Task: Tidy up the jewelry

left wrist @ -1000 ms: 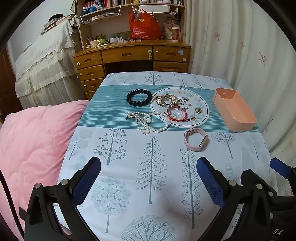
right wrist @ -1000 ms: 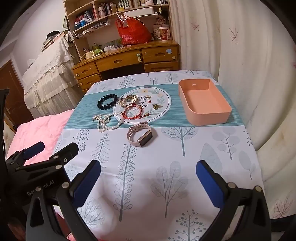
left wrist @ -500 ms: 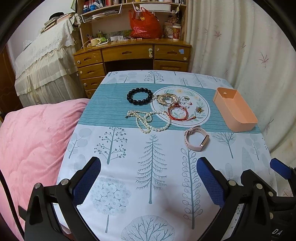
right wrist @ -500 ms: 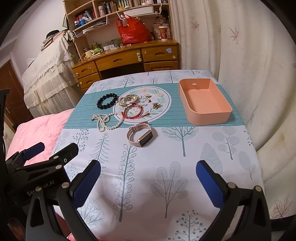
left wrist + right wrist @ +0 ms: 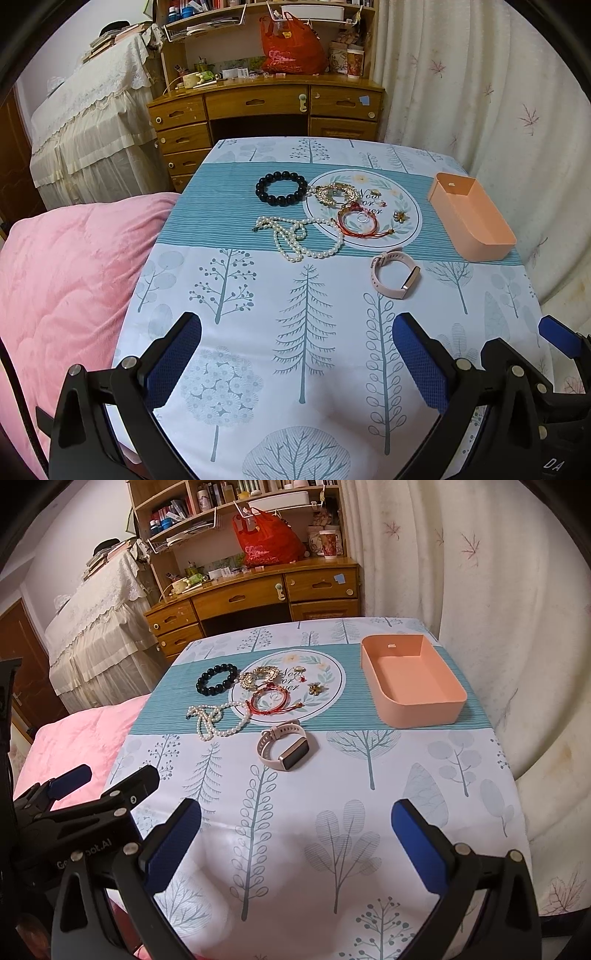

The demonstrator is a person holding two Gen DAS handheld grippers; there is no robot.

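Covering bench: tree-print cloth (image 5: 306, 332) with teal stripe across far half.
Box: peach tray (image 5: 413, 681) at far right on teal stripe, nothing inside.
Left tongs (image 5: 297, 354): spread wide, holding nothing, above near edge of bench.
Right tongs (image 5: 295, 836): likewise gaping and unladen, at near edge, right of left pair.
Pearl necklace (image 5: 299, 238): coiled, left of centre, straddling stripe's near border.
Black bead bracelet (image 5: 281, 188): far left of cluster.
Pink watch (image 5: 284, 747): nearest piece, on white cloth.
Gold piece (image 5: 334, 192), red cord bracelet (image 5: 357, 220): on round printed motif, beside each other.
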